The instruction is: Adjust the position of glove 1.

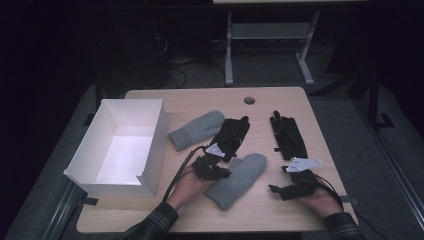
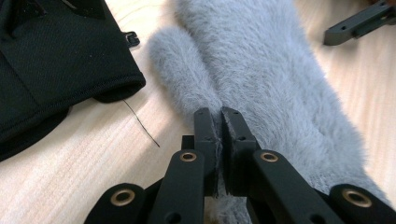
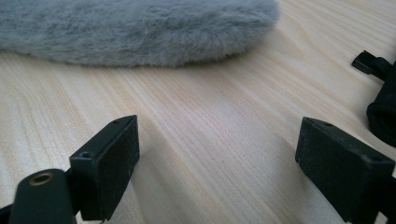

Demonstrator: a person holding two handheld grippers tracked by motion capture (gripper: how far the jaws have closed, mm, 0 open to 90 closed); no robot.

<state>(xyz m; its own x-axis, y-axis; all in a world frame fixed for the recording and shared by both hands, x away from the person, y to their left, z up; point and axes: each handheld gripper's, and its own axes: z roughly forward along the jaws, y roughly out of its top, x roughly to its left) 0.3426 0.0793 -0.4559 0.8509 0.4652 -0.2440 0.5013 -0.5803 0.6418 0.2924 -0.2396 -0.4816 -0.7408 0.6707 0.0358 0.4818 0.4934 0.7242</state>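
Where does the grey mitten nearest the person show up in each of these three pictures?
High view: the near grey mitten lies low in the middle, between the two hands.
Left gripper view: it runs from top centre to bottom right, its edge pinched in the shut left gripper.
Right gripper view: its rounded end lies across the top, beyond the open right gripper.
Shared landmark: the pale wooden table, with a black glove beside the mitten.

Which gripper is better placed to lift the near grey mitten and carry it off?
Left. The left gripper is already shut on the near grey mitten, beside the white box. The right gripper rests open on bare table, holding nothing.
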